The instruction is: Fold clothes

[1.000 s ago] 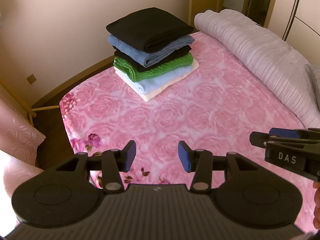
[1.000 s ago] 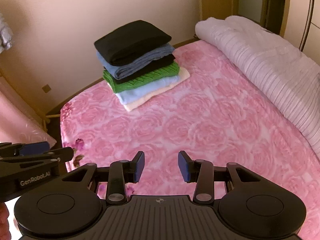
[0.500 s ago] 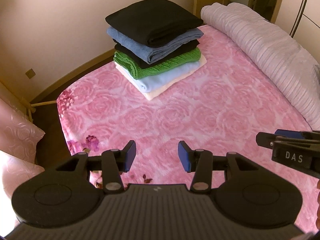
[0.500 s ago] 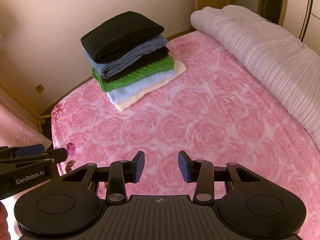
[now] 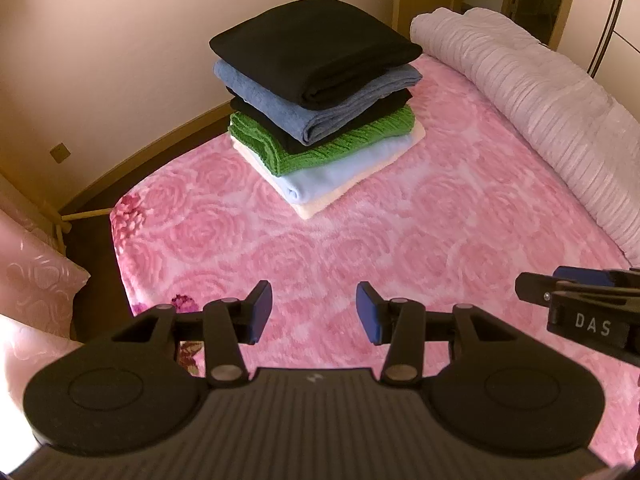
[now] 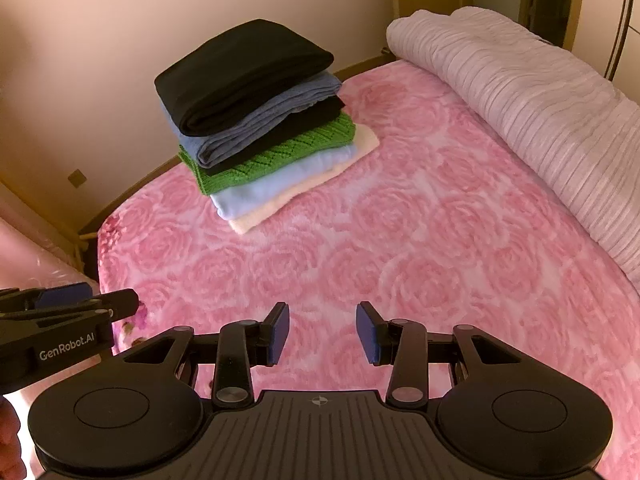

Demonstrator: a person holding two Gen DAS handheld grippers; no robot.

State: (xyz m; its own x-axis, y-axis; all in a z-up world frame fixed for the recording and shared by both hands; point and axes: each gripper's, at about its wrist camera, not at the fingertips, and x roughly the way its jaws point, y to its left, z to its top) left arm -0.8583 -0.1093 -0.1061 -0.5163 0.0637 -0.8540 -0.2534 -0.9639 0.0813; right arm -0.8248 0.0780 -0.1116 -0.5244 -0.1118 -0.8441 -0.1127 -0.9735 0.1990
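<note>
Where the bed [image 5: 400, 248] ends, six folded garments [image 5: 316, 92] stack

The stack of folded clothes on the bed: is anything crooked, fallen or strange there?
Nothing stands out. The stack of folded clothes sits upright on the pink rose blanket; the layers are slightly fanned, none has slipped off.

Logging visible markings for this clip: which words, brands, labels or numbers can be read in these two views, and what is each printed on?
"DAS": white letters on the side of the right gripper, seen in the left wrist view.
"GenRobot.AI": white letters on the side of the left gripper, seen in the right wrist view.
A small emblem sits on each camera's own gripper body; it holds no readable words.
No text shows on the stack of folded clothes or the pink blanket.
</note>
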